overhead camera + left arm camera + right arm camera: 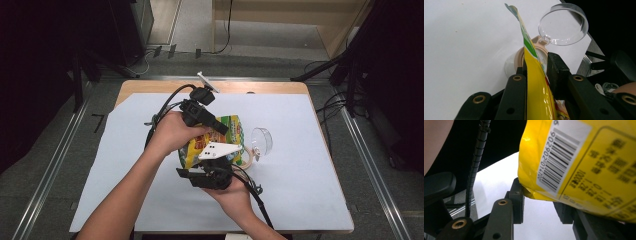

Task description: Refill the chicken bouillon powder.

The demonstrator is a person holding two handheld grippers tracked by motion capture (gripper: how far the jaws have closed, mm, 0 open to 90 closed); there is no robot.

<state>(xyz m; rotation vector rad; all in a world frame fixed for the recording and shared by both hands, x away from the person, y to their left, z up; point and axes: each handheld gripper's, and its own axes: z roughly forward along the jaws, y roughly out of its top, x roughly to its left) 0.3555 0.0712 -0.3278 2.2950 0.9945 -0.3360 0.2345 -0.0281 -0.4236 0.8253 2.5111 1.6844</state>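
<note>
The table [320, 200] carries a white sheet under all the work. No other large item lies near my grippers.

The bag [220, 140], yellow with green print, sits at the centre of the sheet, held up between my two grippers. In the left gripper view the bag [536, 85] runs edge-on from 6 o'clock up to a curled tip at 12 o'clock. In the right gripper view the bag [584, 162] shows its back panel with a barcode, occupying the upper right from 12 to 4 o'clock.

My left gripper [212, 122] comes onto the bag from 10 o'clock in the high view. Its jaws are closed on the bag's upper part: in its own view my left gripper [536, 72] has both pads against the film, one on each face.

My right gripper [212, 167] meets the bag from 6 o'clock in the high view. In its own view my right gripper [540, 203] has the bag's lower corner between its jaws; the left pad touches the folded corner, the right pad is partly hidden behind the bag. I read this as a pinch on the bag.

The jar [534, 53], clear with a tan rim, stands directly behind the bag in the left gripper view. Its clear lid [563, 23] is hinged open at 1 o'clock. In the high view the lid [262, 141] lies at 3 o'clock from the bag, just beside it.
</note>
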